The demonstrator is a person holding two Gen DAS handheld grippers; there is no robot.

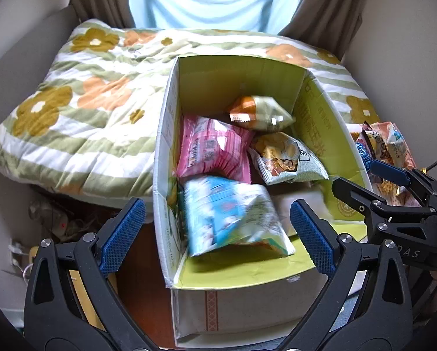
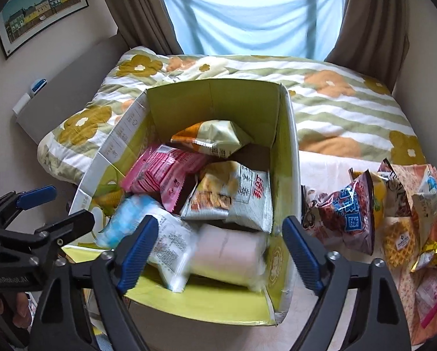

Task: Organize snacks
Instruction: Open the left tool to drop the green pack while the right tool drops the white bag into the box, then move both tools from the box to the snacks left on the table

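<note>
Left wrist view first: the cardboard box (image 1: pixel 332 134), white outside and lime green inside, sits open on the floral quilt (image 1: pixel 81 111). Inside the box, at its near end, lies a light blue and white snack bag (image 1: pixel 230 213), blurred, directly between the wide-spread fingers of the left gripper (image 1: pixel 218 234), which hold nothing. Behind that bag in the box is a pink striped pack (image 1: pixel 212 149); beside the pink one is a pale green chip bag (image 1: pixel 288 158) with a picture of crisps, and at the far end of the box an orange and cream bag (image 1: pixel 262 112). Chinese print runs along the box's inner right wall, too skewed to read. Right of the box, the right gripper (image 1: pixel 373 175) shows with its jaws apart, and beyond it a loose heap of snacks (image 1: pixel 388 146).

Now the right wrist view: the same box (image 2: pixel 288 158) straight ahead, the right gripper (image 2: pixel 218 245) with fingers spread wide and empty over the near end of the box. In there are the blue and white bag (image 2: pixel 148 228), a blurred pale pink and cream pack (image 2: pixel 230 254), the pink pack (image 2: pixel 165 172), the green chip bag (image 2: pixel 236 196) with red characters, and the orange bag (image 2: pixel 215 137) at the back. Right of the box lie a maroon bag with blue lettering (image 2: pixel 347 213) and a waffle pack (image 2: pixel 399 239). Left of the box, the left gripper (image 2: pixel 48 207) shows its jaws parted, its body marked "GenRobot.AI".
</note>
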